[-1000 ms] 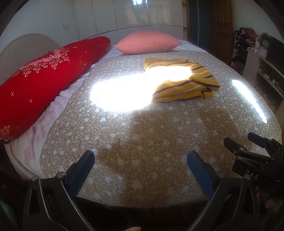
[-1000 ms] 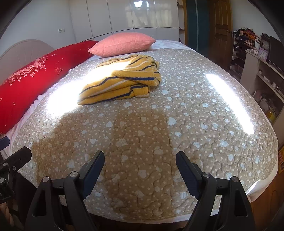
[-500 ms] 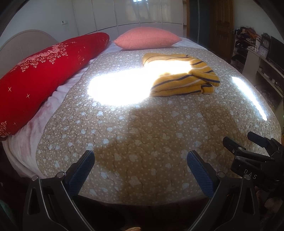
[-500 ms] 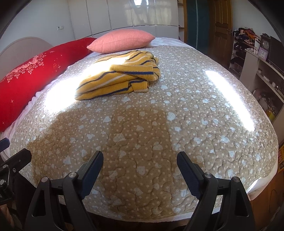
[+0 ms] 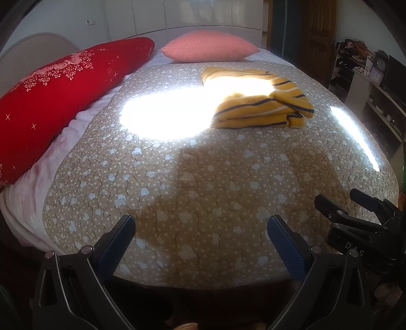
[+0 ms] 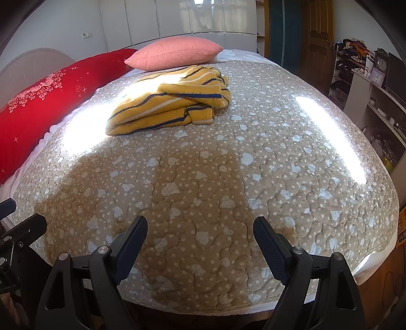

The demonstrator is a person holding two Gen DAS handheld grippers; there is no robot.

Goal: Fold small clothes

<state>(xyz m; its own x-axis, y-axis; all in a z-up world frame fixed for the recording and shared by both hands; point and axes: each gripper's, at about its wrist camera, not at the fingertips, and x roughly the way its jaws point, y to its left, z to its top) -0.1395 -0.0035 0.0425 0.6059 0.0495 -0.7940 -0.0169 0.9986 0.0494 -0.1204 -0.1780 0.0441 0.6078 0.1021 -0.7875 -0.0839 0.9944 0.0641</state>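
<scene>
A yellow knit garment with dark blue stripes (image 5: 258, 106) (image 6: 175, 101) lies crumpled on the far half of the bed, partly in a bright sun patch. My left gripper (image 5: 201, 226) hangs open over the near edge of the beige quilt (image 5: 203, 182), nothing between its blue-padded fingers. My right gripper (image 6: 200, 228) is open too, empty, above the quilt's (image 6: 203, 177) near edge. Both stay well short of the garment. The right gripper's black fingers (image 5: 355, 215) show at the right side of the left wrist view.
A long red bolster (image 5: 58, 94) runs along the bed's left side and a pink pillow (image 5: 208, 48) lies at the head. Shelves with clutter (image 6: 368, 83) stand to the right of the bed. White wardrobe doors (image 6: 177, 17) fill the back wall.
Both views have tipped slightly, so the garment and pillows sit a little higher in frame. The grippers stay open and the garment has not moved.
</scene>
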